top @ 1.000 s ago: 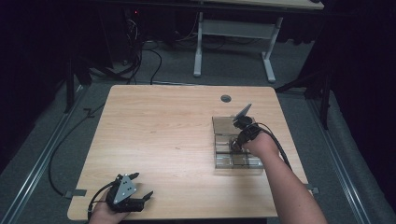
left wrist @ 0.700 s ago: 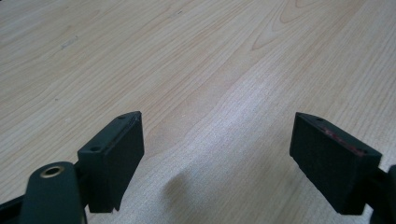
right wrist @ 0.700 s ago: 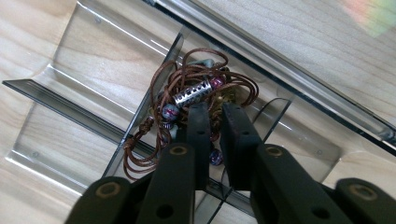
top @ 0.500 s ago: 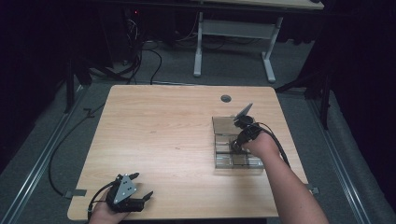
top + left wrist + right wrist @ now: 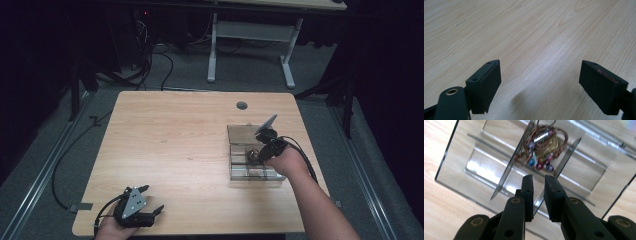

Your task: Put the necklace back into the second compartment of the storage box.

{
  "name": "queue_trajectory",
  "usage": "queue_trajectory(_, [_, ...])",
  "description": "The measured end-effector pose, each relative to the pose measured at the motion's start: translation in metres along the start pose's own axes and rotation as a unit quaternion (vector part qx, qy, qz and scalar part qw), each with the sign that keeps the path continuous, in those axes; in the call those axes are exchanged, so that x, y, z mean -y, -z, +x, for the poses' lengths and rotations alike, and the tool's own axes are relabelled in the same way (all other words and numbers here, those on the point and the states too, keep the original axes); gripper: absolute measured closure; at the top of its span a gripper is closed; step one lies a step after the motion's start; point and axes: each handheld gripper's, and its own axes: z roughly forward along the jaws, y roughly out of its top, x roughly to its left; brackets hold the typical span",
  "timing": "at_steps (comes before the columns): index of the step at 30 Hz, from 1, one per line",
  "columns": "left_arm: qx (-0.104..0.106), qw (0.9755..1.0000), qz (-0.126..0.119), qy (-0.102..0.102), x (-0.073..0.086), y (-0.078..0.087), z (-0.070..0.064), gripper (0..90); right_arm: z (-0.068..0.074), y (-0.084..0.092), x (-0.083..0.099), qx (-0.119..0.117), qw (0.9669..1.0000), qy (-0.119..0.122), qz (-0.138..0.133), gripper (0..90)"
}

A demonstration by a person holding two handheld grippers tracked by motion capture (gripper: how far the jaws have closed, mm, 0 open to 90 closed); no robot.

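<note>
L claw (image 5: 152, 198) at 7 o'clock on the surface (image 5: 175, 140), near the front edge. Jaws wide apart, nothing between, bare wood ahead. Little risk on this side. Only worry: parked too far off to steady anything in case of a sliding box.

Clear compartment box (image 5: 245, 172) at 3 o'clock on the surface, lid (image 5: 242, 132) flipped back at the far side. Tangle of beaded cord jewellery (image 5: 542, 147) lying in one cell, hemmed in by thin dividers (image 5: 570, 152), apart from both claws.

R claw (image 5: 538, 178) hanging over the box, tips aimed at 12 o'clock toward the tangle but short of it. Jaws nearly together w/ a slim empty gap; just been closing a bit, nothing caught between.

Probable trouble from here, judged not seen:
- Going down w/ so narrow a gap: pushing the heap flat instead of straddling it, or pinching one loose loop only. Then half the tangle dangling, snagging a divider on the way up, maybe tipping or dragging the light box w/ it.
- Opening wider inside the cell: pads knocking the dividers on either side, esp. w/ the claw angled across them.
- Clear walls hard to read: easy to misjudge depth and jab the floor of the cell, skidding the box toward 4 o'clock and the surface edge.
- Beads slick, cord springy: grip likely to slip w/o a bite on the thick middle of the bunch.
</note>
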Motion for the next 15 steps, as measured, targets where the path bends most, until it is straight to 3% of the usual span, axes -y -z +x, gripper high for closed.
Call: queue_trajectory(15, [0.000, 1.0000, -0.003, 0.002, 0.000, 0.001, 0.000, 18.1, 0.013, 0.019, 0.026, 0.003, 0.9999, -0.013, -0.002, 77.2])
